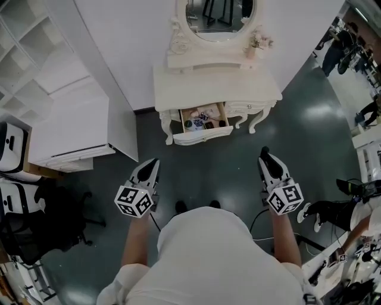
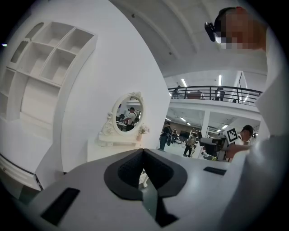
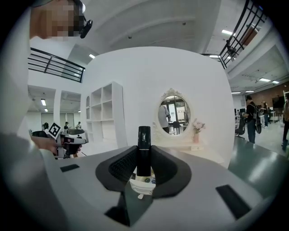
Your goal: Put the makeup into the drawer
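The right tool (image 3: 144,149) was clamped on a slim, glossy black makeup tube (image 3: 144,137), held upright — its pale print too small to read — between ribbed black pads (image 3: 122,164). The left tool (image 2: 143,154) was closed on nothing, its jaws meeting. Ahead, well apart, the carved cream bench (image 1: 196,83) stood with its drawer (image 1: 202,136) pulled open, the small things (image 1: 199,119) inside too blurred to name; an oval mirror (image 1: 217,15) rose behind.

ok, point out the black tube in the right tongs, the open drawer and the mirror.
black tube (image 3: 143,151): right gripper view, middle of its body.
open drawer (image 1: 202,136): head view, its front panel.
mirror (image 1: 217,18): head view, the glass.
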### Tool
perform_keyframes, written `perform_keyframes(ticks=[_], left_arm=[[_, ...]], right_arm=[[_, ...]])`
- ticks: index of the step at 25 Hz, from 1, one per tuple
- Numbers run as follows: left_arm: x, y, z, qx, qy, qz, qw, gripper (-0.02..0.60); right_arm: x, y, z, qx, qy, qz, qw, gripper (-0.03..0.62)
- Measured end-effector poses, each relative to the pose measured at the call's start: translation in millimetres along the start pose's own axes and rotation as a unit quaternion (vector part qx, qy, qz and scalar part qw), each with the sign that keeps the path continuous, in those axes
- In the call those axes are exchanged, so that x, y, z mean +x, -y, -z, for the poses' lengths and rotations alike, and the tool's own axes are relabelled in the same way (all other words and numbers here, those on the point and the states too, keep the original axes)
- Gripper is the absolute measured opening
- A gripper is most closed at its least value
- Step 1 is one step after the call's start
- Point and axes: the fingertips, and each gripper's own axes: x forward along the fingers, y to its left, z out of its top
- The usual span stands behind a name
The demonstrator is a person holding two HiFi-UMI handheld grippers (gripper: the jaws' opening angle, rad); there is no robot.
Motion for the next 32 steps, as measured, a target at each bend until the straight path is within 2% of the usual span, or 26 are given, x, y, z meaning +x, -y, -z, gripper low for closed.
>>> perform_keyframes(ticks=[9, 18, 20, 23, 25, 32], left_arm=[[3.6, -12.2, -0.3, 0.005, -0.012, 0.026, 0.9996, 0.016], [-6.8, -42.0, -0.5, 0.013, -0.029, 0.051, 0.9982, 0.016], [-9.3, -47.7, -0.1, 0.025, -0.033, 0.052, 0.9978, 0.017], [-12.8, -52.9, 3.0, 0.067, -0.045, 0.045, 0.9957, 0.017], [-14.5, -52.3, 2.7, 0.077, -0.047, 0.05, 0.9947, 0.017], [-16.0, -62.8, 0.9, 0.057, -0.041, 0.059, 0.9958, 0.017]], right_arm=[[-0.7, -12.7, 2.4, 0.016, 0.004, 0.024, 1.0, 0.107], [12.5, -47.2, 8.2, 0.018, 0.003, 0.043, 0.999, 0.107], [15.2, -54.8, 10.0, 0.019, 0.004, 0.045, 0.999, 0.107], [19.4, -65.8, 13.5, 0.019, 0.002, 0.045, 0.999, 0.107], [22.2, -71.2, 14.3, 0.018, 0.0, 0.045, 0.999, 0.107], [31.7, -83.3, 12.8, 0.009, -0.003, 0.045, 0.999, 0.107]])
